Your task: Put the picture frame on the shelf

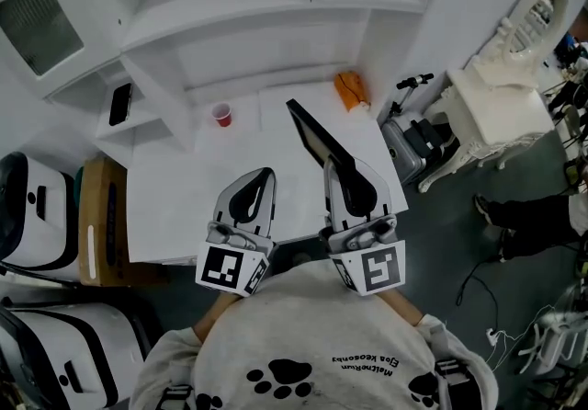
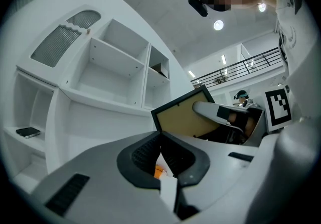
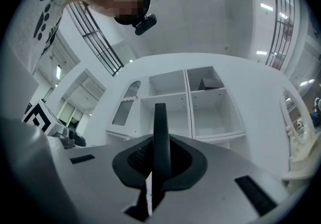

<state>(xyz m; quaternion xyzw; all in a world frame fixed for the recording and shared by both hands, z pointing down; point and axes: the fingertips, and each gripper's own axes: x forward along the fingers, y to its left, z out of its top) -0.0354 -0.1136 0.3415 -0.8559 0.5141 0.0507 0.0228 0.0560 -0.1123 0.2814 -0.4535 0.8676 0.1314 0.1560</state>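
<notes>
The picture frame is black-edged with a tan back. My right gripper is shut on its lower end and holds it edge-up over the white table. In the right gripper view the frame stands as a thin dark bar between the jaws, in front of the white shelf unit. My left gripper hovers beside it on the left, apart from the frame, jaws together with nothing in them. The shelf unit rises behind the table, and its open compartments show in the left gripper view.
A red cup and an orange object sit at the table's back. A black phone lies on a low side shelf at the left. A cardboard box stands left of the table, an ornate white dresser to the right.
</notes>
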